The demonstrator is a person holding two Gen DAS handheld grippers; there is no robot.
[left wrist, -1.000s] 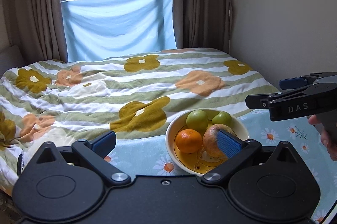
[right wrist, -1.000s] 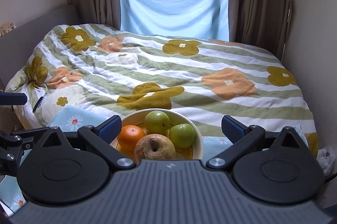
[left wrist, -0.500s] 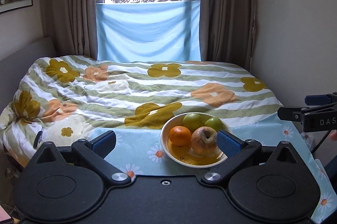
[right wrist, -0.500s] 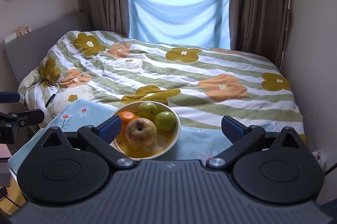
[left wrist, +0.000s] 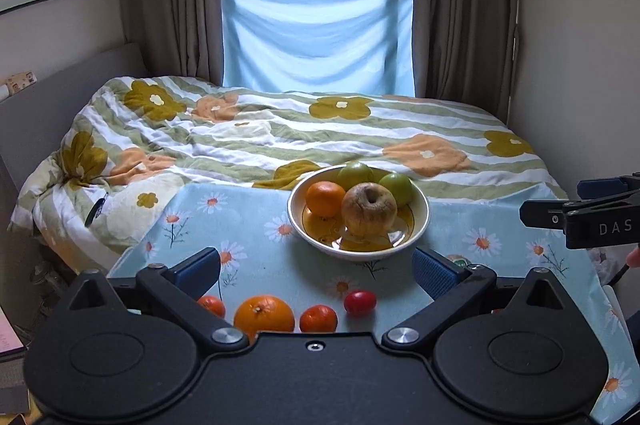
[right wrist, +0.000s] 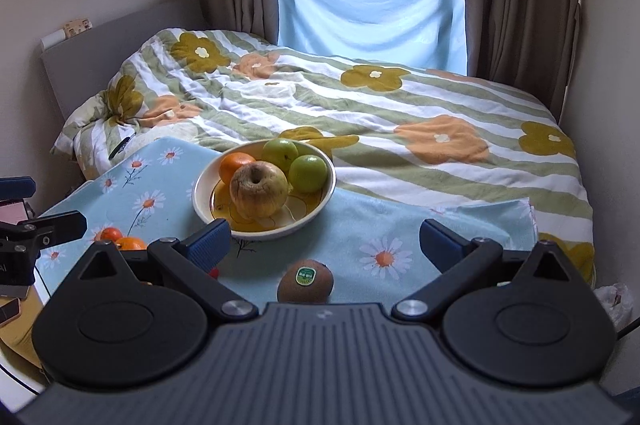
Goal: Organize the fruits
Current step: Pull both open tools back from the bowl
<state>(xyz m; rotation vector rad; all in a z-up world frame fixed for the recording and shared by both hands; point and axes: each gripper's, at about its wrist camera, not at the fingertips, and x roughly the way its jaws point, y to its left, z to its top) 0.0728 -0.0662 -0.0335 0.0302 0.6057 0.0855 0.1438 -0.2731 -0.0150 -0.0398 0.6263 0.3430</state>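
Brown and fuzzy, the kiwi [right wrist: 305, 281] lies on the counter [right wrist: 400, 225] between the wide-spread fingers of the right claw [right wrist: 324, 241], the likely next pick; it calls for dipping and closing. Ahead sits the bowl [left wrist: 418, 225] (already part-filled). The left claw [left wrist: 316, 267], also wide and empty, hovers level above the large orange [left wrist: 264, 313].

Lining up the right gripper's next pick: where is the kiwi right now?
In the right wrist view the kiwi lies on the daisy cloth, low and centre between the open fingers, nearer the camera than the fruit bowl.
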